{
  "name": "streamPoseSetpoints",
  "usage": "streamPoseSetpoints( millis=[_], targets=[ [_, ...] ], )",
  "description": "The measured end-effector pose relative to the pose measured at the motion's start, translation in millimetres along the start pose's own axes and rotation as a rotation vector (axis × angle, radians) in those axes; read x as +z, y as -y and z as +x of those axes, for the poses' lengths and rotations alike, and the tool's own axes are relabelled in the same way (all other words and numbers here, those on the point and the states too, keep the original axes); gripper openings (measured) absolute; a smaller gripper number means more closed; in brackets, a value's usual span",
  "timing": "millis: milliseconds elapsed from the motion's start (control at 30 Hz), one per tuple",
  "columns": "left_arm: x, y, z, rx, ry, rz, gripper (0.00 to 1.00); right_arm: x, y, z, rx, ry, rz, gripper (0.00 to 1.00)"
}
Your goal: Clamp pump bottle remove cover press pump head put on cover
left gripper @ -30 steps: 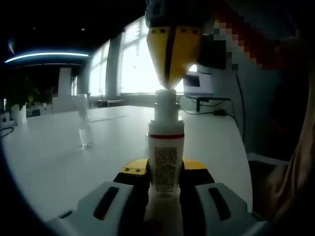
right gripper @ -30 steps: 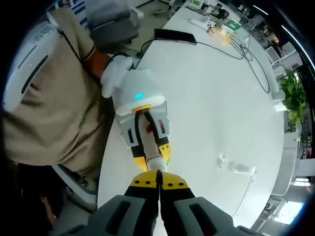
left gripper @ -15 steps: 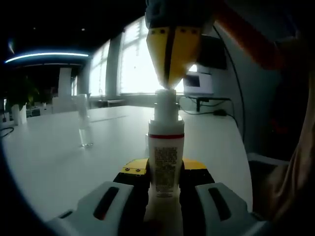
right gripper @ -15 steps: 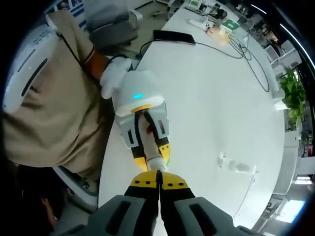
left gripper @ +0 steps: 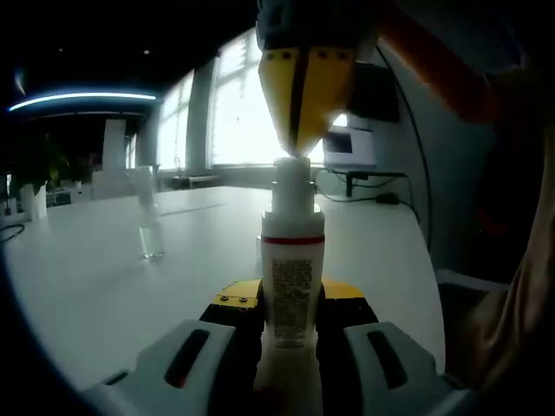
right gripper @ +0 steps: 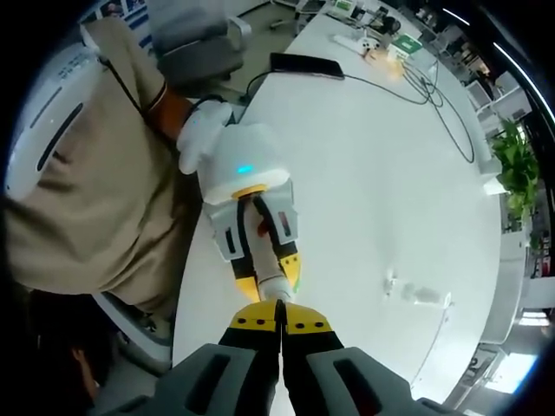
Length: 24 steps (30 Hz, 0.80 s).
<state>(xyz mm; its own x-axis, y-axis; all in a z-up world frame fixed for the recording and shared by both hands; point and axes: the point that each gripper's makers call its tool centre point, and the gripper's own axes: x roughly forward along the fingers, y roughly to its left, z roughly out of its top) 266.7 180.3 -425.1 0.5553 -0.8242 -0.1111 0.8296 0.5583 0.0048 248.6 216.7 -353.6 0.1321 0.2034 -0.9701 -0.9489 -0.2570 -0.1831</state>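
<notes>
the pump bottle [left gripper: 293, 286] stands upright on the white table [left gripper: 104, 277], clamped between the left gripper [left gripper: 293, 325] jaws; the right gripper [left gripper: 299, 130], jaws together, bears on its pump head [left gripper: 292, 178], unmoved over the last second, suggesting a held press; the clear cover [left gripper: 146, 212] waits beyond the bottle

Open-plan office, long white table [right gripper: 390, 173], cables [right gripper: 434, 87], monitor [left gripper: 351, 146] by big windows [left gripper: 238, 104], potted plant [right gripper: 518, 169]

Window [left gripper: 238, 113] glare backlights a dim left view; right view bright.
</notes>
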Motion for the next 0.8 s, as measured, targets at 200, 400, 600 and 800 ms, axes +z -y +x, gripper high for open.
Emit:
streamPoseSetpoints(
  millis=[200,400,600,800],
  targets=[
    [-0.2,0.1,0.4,0.001,0.0,0.001,0.14,0.1,-0.1,0.5,0.002,-0.005,-0.001,0.0],
    [-0.1,0.7,0.1,0.001,0.0,0.001,0.14,0.3,-0.1,1.0,0.005,-0.016,-0.009,0.0],
    [-0.3,0.3,0.0,0.001,0.0,0.002,0.14,0.3,-0.3,2.0,0.015,-0.02,-0.001,0.0],
    [-0.2,0.5,-0.2,0.001,0.0,0.002,0.14,-0.1,-0.8,4.6,0.029,-0.024,0.006,0.0]
  ],
)
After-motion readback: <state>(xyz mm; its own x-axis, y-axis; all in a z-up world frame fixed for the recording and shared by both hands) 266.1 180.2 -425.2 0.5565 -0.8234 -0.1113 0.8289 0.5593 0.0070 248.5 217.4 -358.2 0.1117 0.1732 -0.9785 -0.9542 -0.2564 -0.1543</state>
